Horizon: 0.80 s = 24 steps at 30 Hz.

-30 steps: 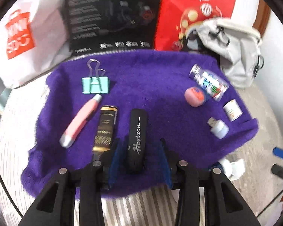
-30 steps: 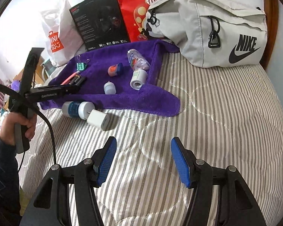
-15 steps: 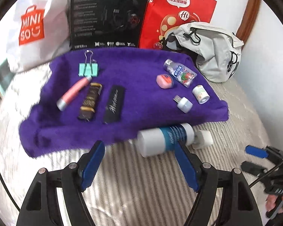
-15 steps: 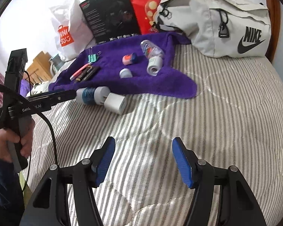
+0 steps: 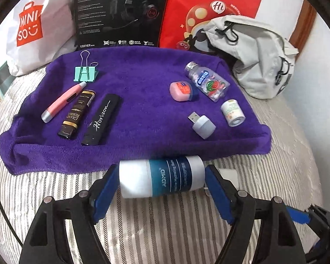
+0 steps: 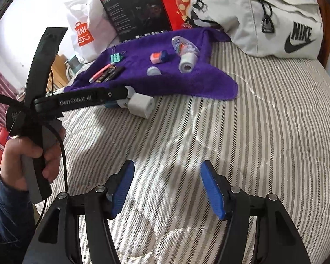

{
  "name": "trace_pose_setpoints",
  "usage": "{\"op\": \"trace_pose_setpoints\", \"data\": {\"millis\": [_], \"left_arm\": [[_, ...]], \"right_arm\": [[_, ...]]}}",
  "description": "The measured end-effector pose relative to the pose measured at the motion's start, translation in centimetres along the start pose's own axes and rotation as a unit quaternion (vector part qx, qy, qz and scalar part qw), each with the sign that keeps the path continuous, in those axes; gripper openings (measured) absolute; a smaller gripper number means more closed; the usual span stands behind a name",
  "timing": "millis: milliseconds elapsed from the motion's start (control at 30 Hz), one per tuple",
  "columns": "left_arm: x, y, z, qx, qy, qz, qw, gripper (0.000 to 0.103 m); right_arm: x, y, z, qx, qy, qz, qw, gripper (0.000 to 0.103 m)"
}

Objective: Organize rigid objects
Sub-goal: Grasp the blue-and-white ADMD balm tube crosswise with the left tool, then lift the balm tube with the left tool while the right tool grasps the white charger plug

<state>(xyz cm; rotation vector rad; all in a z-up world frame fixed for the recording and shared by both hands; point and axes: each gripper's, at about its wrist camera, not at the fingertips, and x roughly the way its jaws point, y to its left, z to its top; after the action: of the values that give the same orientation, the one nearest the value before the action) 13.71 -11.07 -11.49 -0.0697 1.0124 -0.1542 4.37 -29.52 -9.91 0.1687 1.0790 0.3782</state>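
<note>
A blue-and-white bottle (image 5: 162, 179) lies on its side on the striped bedding just in front of the purple towel (image 5: 143, 145). My left gripper (image 5: 161, 169) is open and straddles it, one pad at each end. In the right wrist view the left gripper (image 6: 123, 93) hides most of that bottle (image 6: 112, 105). A white charger block (image 6: 142, 105) lies beside it. On the towel rest a black Horizon case (image 5: 102, 118), a black-gold tube (image 5: 77, 113), a pink pen (image 5: 62, 100) and a mint binder clip (image 5: 85, 73). My right gripper (image 6: 167, 167) hangs open over bare bedding.
On the towel's right half lie a pink tin (image 5: 182, 91), a clear candy bottle (image 5: 206, 82), a small white jar (image 5: 232, 112) and a USB adapter (image 5: 201, 124). Behind stand a white shopping bag (image 5: 30, 26), a black box (image 5: 118, 11), a red bag (image 5: 209, 11) and a grey bag (image 6: 264, 17).
My left gripper has drawn back from the Horizon case, which stays on the towel, and come down around the blue-and-white bottle. The right gripper has stayed open over the bedding.
</note>
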Motion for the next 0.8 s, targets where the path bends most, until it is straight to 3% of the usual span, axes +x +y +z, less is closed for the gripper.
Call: {"op": "trace_pose_setpoints", "data": {"millis": [167,300,467,800], "left_arm": [[1.1,-0.5,0.3,-0.002,0.011,0.022,0.9997,0.079],[1.3,0.0,0.0,0.003,0.01,0.018,0.9998,0.079],[-0.1,1.6,-1.3,0.025,0.006,0.055,0.9982,0.078],[0.5,3.6,-1.5,-0.005,0.02,0.057,0.9982,0.078]], "right_arm": [[0.6,-0.5,-0.2,0.009,0.006,0.005,1.0,0.063],[0.7,-0.3,-0.2,0.005,0.006,0.002,1.0,0.063],[0.8,0.0,-0.1,0.003,0.006,-0.001,1.0,0.064],[1.6,1.1,0.7,-0.007,0.01,-0.007,1.0,0.068]]}}
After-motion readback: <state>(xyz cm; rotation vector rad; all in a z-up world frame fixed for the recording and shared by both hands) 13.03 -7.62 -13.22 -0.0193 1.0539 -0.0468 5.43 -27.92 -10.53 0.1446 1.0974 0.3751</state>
